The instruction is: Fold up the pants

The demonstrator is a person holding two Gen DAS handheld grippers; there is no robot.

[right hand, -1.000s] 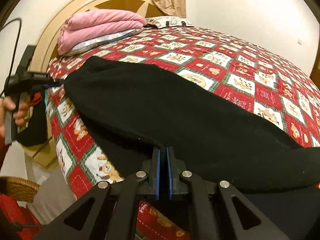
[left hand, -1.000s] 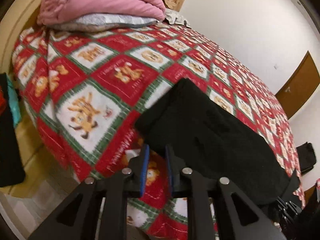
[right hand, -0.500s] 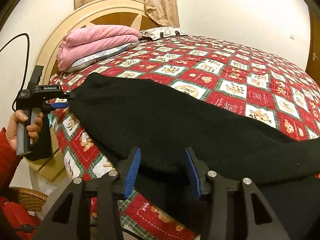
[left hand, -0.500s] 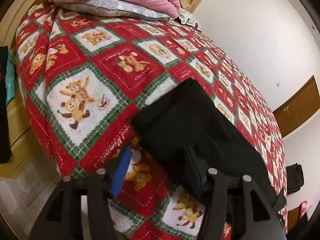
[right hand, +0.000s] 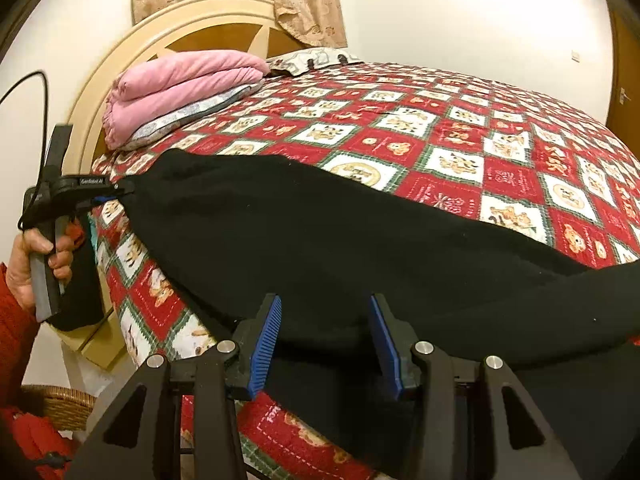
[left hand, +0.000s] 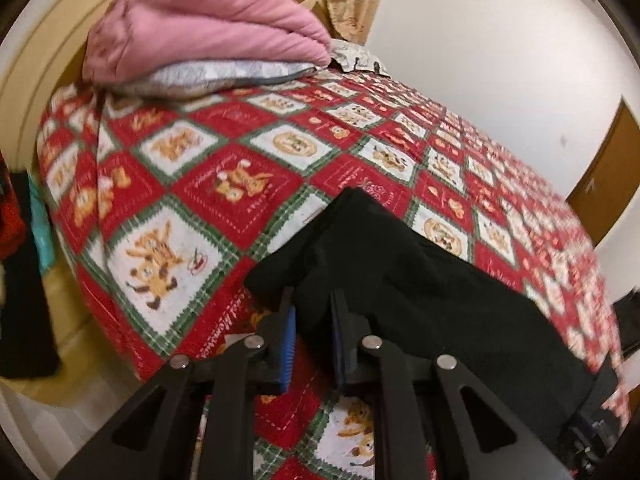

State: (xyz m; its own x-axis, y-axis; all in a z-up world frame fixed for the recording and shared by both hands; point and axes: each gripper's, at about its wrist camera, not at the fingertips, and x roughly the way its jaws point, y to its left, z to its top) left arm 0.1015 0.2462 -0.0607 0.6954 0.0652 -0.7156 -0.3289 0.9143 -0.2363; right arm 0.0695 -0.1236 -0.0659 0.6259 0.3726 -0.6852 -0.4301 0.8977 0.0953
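black fleece-like pants (right hand: 320, 240) lie folded lengthwise along the near edge of the bed, running from the left-middle of the right wrist frame down to its lower right, on a red, green and white quilt (right hand: 460, 136) printed with teddy bears. in the left wrist view we see the same pants (left hand: 400, 280) reaching from the centre toward the lower right, one narrow end sitting right at our left gripper (left hand: 312, 334). its blue-padded fingers (left hand: 287, 344) are drawn close together with a fold of the black cloth pinched between them, so we count it as clamped on the pants. in the right wrist view that left gripper (right hand: 105, 197) shows at the left edge of the frame, touching the far end of the pants, with our left hand (right hand: 34, 264) wrapped round its handle. our right gripper (right hand: 324, 340) fills the bottom centre of its own frame, the blue pads (right hand: 264, 344) spread wide apart; the folded edge of the pants lies between and just beyond them, and neither pad presses on the cloth. at the upper left of both frames a folded pink blanket (left hand: 200, 24) rests on a grey pillow (left hand: 216, 76) against the cream headboard (right hand: 132, 52). a wicker basket (right hand: 60, 404) sits in the lower left of the right wrist frame.
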